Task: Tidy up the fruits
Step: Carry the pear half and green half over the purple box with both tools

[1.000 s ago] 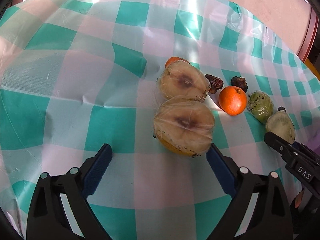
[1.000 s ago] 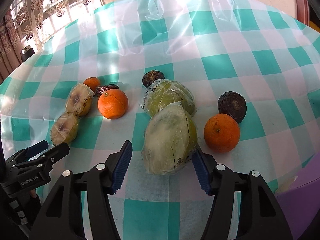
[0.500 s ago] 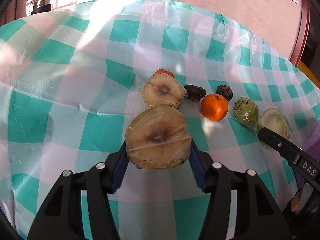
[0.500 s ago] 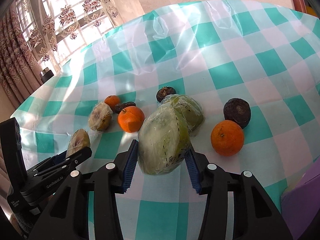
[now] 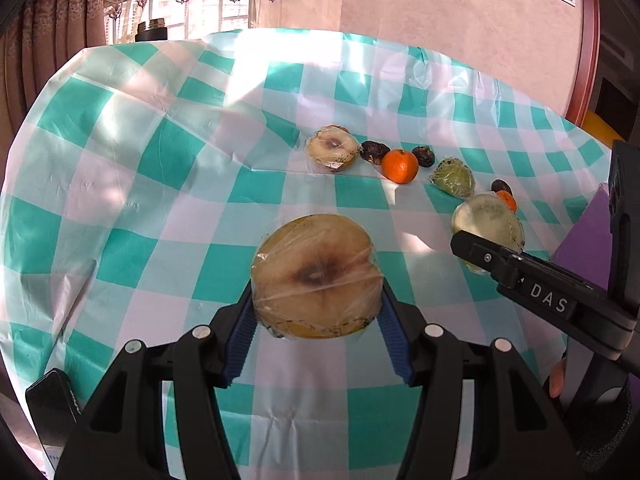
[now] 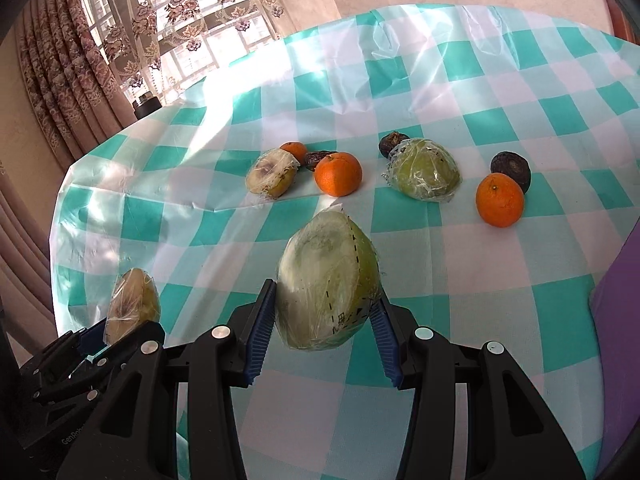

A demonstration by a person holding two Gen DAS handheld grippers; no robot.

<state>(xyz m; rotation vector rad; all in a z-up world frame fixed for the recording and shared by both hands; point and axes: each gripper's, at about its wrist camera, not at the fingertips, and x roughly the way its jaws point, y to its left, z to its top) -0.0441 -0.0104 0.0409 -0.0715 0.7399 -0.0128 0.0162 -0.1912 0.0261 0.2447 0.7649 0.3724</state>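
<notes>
Gripping across their widest girth, the left gripper [image 5: 316, 316] has just closed its jaws on a film-wrapped brown fruit half [image 5: 316, 276]; the right gripper [image 6: 324, 320] clamps a wrapped green fruit half [image 6: 328, 280]. Film judged slippery, flesh soft: moderate squeeze advised. Both sit between jaws, above the worktop [image 5: 160, 160].

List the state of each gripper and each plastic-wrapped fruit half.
Left gripper: shut on wrapped brownish cut half, lifted.
Right gripper: shut on wrapped green cut half, lifted.
Second brownish wrapped half: resting on checked tablecloth.
Second green wrapped half: resting on cloth.
</notes>
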